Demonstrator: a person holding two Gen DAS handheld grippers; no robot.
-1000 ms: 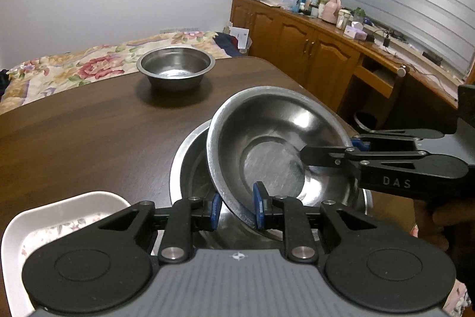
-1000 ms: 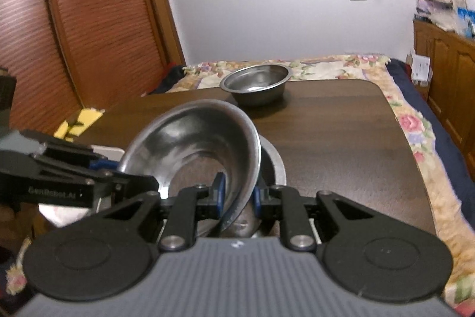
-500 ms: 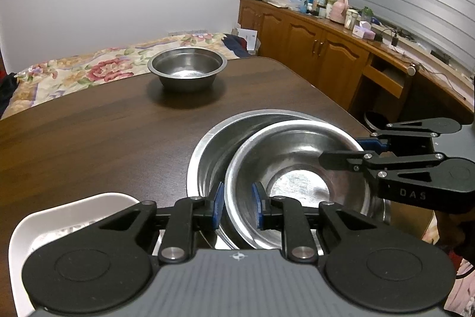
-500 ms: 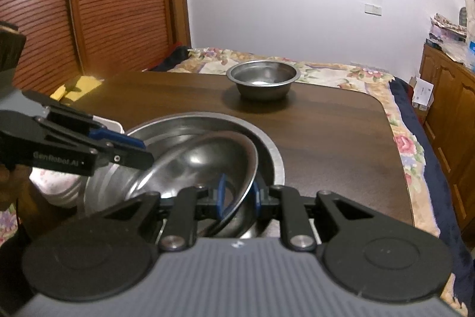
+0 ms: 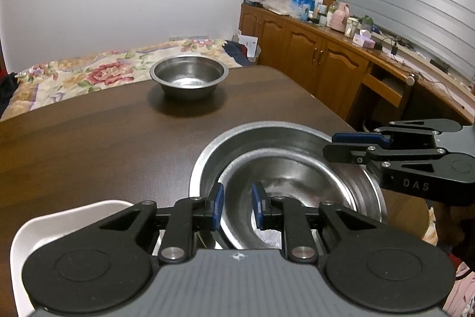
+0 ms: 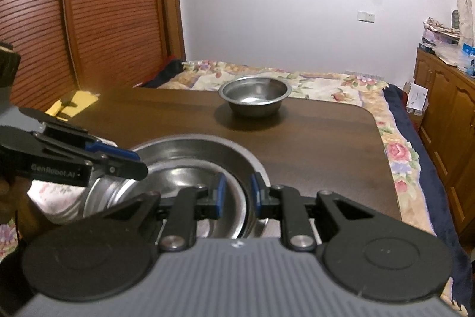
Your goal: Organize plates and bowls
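Nesting is the step in hand: a medium steel bowl (image 5: 285, 186) is sitting inside the large steel basin (image 5: 267, 135), off-centre toward the near side of the basin, and both claws are letting it go. The left gripper (image 5: 237, 205) is standing with its blue pads (image 5: 218, 205) parted by a clear gap on either side of the bowl's near rim, gripping nothing. The right gripper (image 6: 236, 195) is doing likewise at the opposite rim, jaws apart and straddling the bowl's edge without pinching it (in the left wrist view it is seen side-on, hanging over the basin's right edge). Judging from this, the release is nearly complete, and the next move is calling for both claws to be drawing back and up clear of the rims without dragging the bowl, then reaching for the small steel bowl (image 5: 188, 76), which is resting upright by itself well beyond the basin, toward the far end of the dark wooden table (image 5: 89, 144). Just to the left of the basin a white rectangular dish (image 5: 38, 228) is lying on the table. The nested bowl is looking shiny and empty, with a broad flat rim; whether it is lying quite level in the basin is hard to tell.
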